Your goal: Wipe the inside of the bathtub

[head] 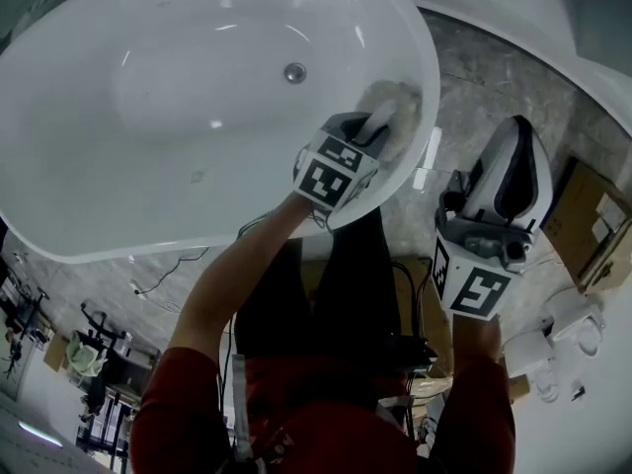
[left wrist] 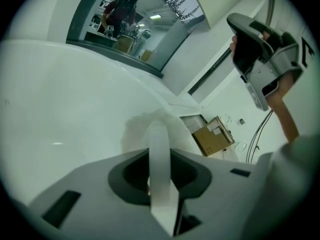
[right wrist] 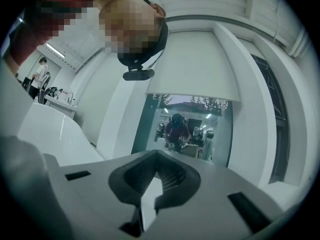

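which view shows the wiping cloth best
The head view: most of the white cloth shows, pressed on the inner wall of the bathtub near the rim by the left gripper. The left gripper view gives only a pale edge of it past the shut tongs. The right gripper view shows none of it.

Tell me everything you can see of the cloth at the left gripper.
The cloth is a pale, off-white, fluffy wad, bunched rather than spread flat. The left gripper has its jaws closed on it and holds it against the inner wall of the white bathtub, just below the rim on the person's side. The left gripper view shows it only as a soft pale lump beyond the jaws.
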A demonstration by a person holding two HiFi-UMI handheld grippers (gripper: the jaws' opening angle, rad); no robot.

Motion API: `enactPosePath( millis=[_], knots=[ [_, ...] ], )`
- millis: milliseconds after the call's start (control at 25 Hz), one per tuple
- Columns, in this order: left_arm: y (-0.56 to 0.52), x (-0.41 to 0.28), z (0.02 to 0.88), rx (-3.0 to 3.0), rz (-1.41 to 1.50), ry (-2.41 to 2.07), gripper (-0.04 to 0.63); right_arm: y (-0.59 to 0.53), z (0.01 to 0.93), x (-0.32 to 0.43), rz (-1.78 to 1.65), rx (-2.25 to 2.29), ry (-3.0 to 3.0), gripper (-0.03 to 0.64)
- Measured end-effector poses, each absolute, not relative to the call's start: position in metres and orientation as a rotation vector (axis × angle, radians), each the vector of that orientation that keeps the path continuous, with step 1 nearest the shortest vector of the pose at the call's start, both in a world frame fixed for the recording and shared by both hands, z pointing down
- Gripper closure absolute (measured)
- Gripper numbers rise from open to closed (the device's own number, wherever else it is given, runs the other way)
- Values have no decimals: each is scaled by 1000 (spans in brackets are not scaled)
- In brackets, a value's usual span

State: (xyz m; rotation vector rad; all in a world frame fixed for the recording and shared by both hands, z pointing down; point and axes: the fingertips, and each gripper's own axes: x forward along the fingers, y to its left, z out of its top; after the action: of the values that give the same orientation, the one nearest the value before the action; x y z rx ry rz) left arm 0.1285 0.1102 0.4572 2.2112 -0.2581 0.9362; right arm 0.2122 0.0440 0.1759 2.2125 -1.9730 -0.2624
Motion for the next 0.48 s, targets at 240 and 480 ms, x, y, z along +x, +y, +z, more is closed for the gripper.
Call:
enactPosePath(
  millis=[240, 480],
  knots=[
    [104, 129, 480, 2216, 961, -308, 501, 30, 196, 215, -209, 2205, -2020, 606],
    [94, 120, 514, 2195, 979, -362, 502, 7, 225, 202, -147, 2160, -2082, 606]
  ],
)
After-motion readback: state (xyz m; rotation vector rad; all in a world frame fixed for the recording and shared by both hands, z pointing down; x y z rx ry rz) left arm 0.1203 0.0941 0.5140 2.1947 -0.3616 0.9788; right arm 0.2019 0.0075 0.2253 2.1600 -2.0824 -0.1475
